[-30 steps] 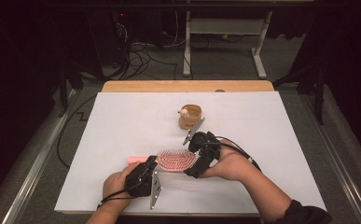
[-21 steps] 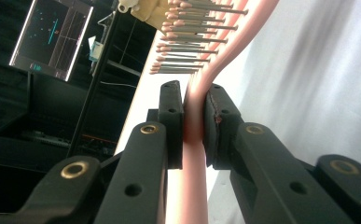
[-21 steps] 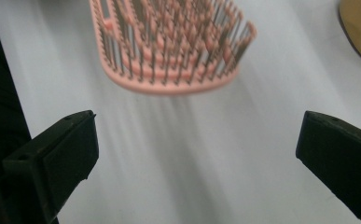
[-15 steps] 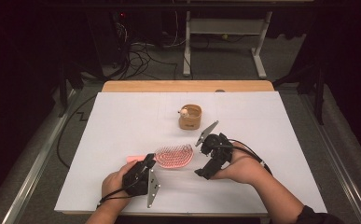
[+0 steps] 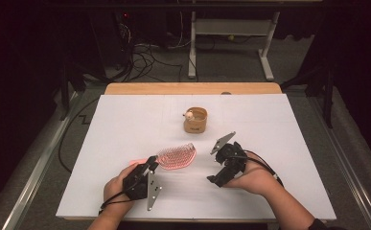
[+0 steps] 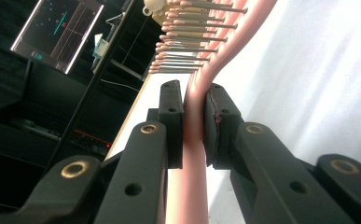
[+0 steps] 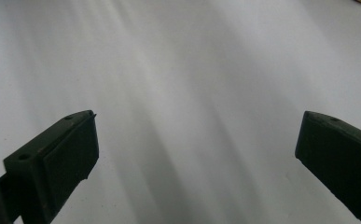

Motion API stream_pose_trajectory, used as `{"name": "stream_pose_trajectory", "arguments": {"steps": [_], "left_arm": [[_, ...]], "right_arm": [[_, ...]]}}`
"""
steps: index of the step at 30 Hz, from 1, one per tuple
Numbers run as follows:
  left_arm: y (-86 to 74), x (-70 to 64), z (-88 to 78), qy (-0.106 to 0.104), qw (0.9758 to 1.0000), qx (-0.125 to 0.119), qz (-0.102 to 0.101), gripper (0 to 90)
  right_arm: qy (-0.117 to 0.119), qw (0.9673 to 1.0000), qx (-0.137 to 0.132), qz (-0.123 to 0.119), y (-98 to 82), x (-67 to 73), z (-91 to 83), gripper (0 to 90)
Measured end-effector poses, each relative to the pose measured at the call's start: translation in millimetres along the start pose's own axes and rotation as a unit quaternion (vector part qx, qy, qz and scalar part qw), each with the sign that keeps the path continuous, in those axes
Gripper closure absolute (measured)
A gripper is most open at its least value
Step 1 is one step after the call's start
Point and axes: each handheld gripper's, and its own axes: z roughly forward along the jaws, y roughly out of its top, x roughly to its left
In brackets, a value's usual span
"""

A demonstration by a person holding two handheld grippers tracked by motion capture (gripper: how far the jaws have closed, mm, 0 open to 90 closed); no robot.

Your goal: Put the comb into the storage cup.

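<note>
A pink plastic hairbrush (image 5: pixel 176 157) with fine bristles is held just above the white tabletop (image 5: pixel 125 124) near its front edge; its handle is pinched by the left tool (image 6: pixel 194 123); the right tool (image 7: pixel 197 158) is spread wide, nothing between its jaws; a small round wooden cup (image 5: pixel 195 120) stands farther back.

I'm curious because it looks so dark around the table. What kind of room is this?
Probably a lab or recording studio, not a home. A white-covered table stands among black walls, loose cables lie on the floor behind it, and a lit monitor glows off to the side.
</note>
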Motion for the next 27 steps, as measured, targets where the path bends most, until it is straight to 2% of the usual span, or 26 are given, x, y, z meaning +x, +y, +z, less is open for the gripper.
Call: {"name": "stream_pose_trajectory", "arguments": {"steps": [6, 10, 13, 14, 18, 21, 27], "left_arm": [[-1.6, 2.5, -0.4, -0.004, 0.9998, -0.002, -0.020, 79.8], [-2.8, 5.1, -0.4, -0.008, 0.9993, -0.004, -0.036, 79.8], [-5.0, 8.2, -0.4, -0.013, 0.9979, -0.010, -0.062, 79.8], [-5.2, 9.0, -0.6, -0.014, 0.9978, -0.009, -0.064, 79.8], [-8.1, 12.3, -0.2, -0.022, 0.9957, -0.012, -0.089, 79.8], [-9.0, 13.7, -0.2, -0.024, 0.9947, -0.014, -0.099, 79.8], [-10.9, 17.0, -0.7, -0.028, 0.9921, -0.017, -0.121, 79.8]], "right_arm": [[-0.016, 0.9993, -0.032, 0.010, -12.9, -3.3, 2.5, 0.2], [-0.028, 0.9975, -0.060, 0.022, -20.2, -5.2, 2.3, 0.2], [-0.037, 0.9958, -0.078, 0.032, -24.9, -6.7, 3.2, 0.2], [-0.036, 0.9941, -0.093, 0.042, -28.2, -7.7, 3.4, 0.2], [-0.042, 0.9903, -0.121, 0.054, -35.2, -9.5, 3.2, 0.2], [-0.053, 0.9844, -0.152, 0.071, -42.5, -11.2, 2.4, 0.2], [-0.062, 0.9758, -0.185, 0.099, -53.9, -15.0, 3.6, 0.2]]}}
